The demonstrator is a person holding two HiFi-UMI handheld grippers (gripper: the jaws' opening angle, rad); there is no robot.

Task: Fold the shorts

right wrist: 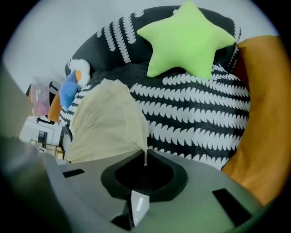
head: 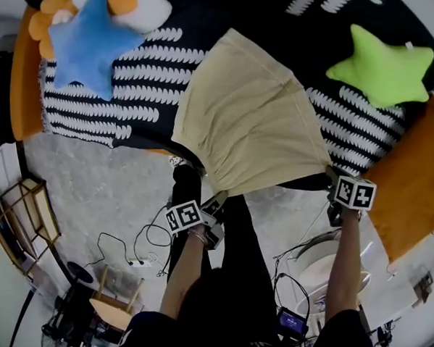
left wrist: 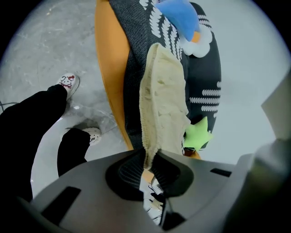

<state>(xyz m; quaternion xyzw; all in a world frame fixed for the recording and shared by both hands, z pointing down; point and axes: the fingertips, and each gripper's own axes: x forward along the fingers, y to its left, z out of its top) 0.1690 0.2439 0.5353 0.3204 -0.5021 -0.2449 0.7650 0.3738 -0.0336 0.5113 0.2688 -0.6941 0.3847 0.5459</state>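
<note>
Beige shorts [head: 247, 117] lie spread on a round black-and-white patterned cushion [head: 147, 86], their near edge lifted at both corners. At the near left corner my left gripper [head: 217, 199] is shut on the ribbed waistband; in the left gripper view the shorts [left wrist: 161, 100] hang up out of the closed left gripper [left wrist: 150, 166]. My right gripper [head: 332, 174] is shut on the near right corner. In the right gripper view the shorts [right wrist: 109, 123] narrow to a thin fold pinched in the right gripper [right wrist: 144, 161].
A blue star plush [head: 86, 38] sits at the cushion's far left and a green star plush [head: 382, 70] at its right. The orange rim [head: 414, 188] rings the cushion. Below are the person's legs [head: 235, 241], floor cables [head: 134, 253] and a wooden stool [head: 111, 305].
</note>
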